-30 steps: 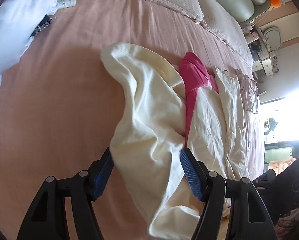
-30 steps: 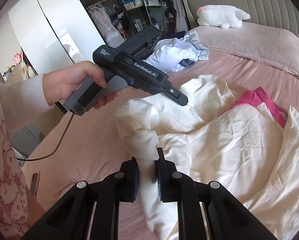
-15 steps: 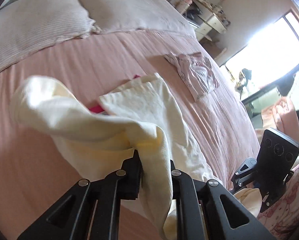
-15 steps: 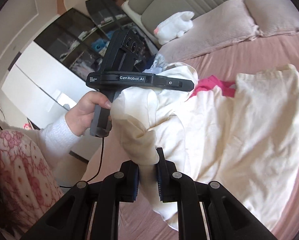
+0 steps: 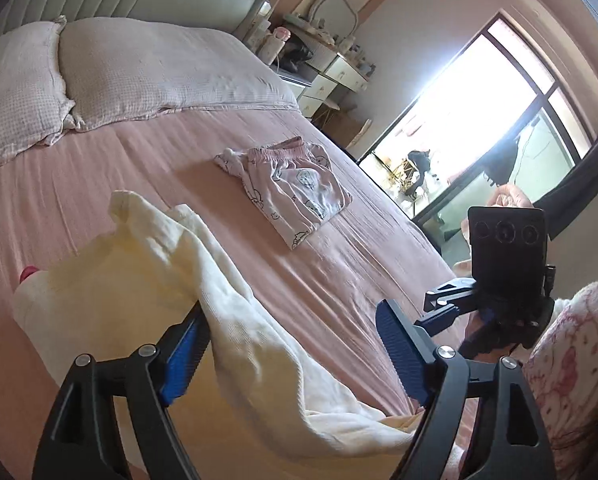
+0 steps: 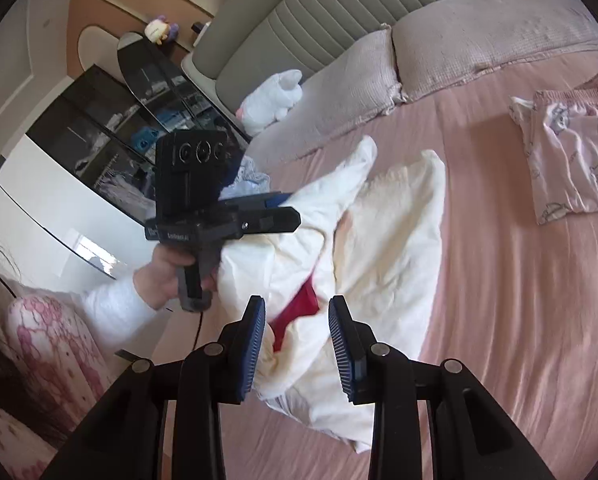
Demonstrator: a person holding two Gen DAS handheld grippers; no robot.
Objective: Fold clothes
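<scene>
The cream garment (image 6: 383, 240) lies crumpled on the pink bed (image 6: 519, 300), thick and soft, partly doubled over on itself. In the right wrist view its near edge sits between the opening jaws, the pads clear of the cloth. A red piece (image 6: 299, 308), perhaps a lining or a second garment, peeks from a fold just ahead of them. In the left wrist view a flap drapes against the left pad of the opening jaws. Well beyond lies a folded pink printed garment (image 5: 295, 192), flat.
</scene>
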